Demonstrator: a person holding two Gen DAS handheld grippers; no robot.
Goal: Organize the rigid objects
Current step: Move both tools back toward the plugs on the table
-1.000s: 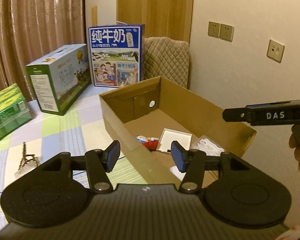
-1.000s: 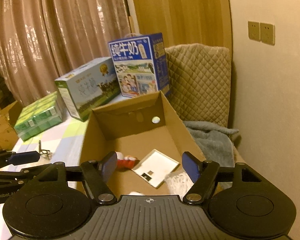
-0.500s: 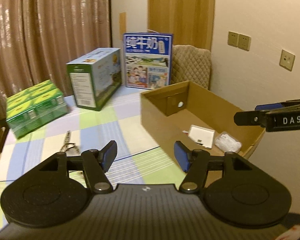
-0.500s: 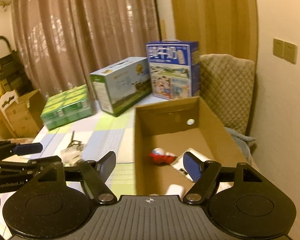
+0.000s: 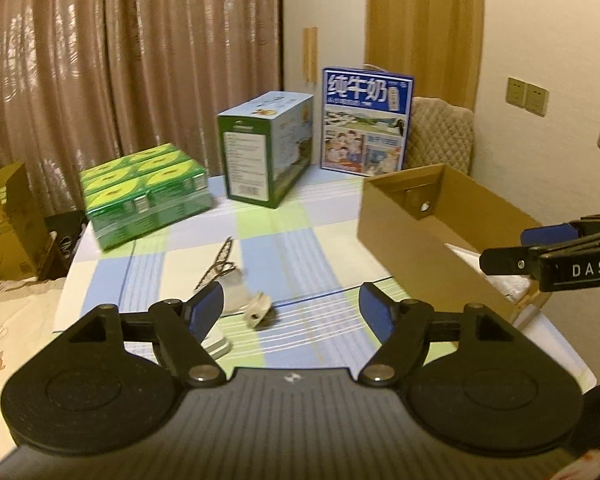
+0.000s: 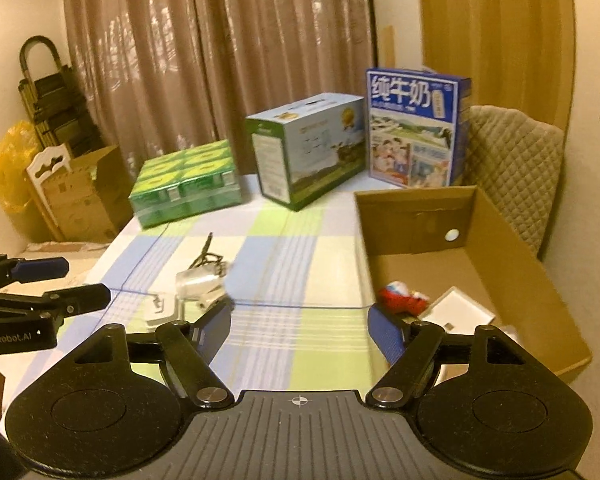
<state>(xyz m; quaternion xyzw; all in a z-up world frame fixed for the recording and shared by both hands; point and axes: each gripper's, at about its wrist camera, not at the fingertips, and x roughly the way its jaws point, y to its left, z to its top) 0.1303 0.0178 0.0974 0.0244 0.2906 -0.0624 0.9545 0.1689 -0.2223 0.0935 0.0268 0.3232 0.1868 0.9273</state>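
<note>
Three cartons (image 5: 266, 156) on checked tablecloth (image 5: 300, 248).

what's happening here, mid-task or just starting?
Mid-task, by the look of it. A person holds the left gripper and right gripper, both open and empty, above the checked tablecloth. The cardboard box already holds a red toy and a white card. A small tower model and some clear and white bits remain on the cloth.
</note>
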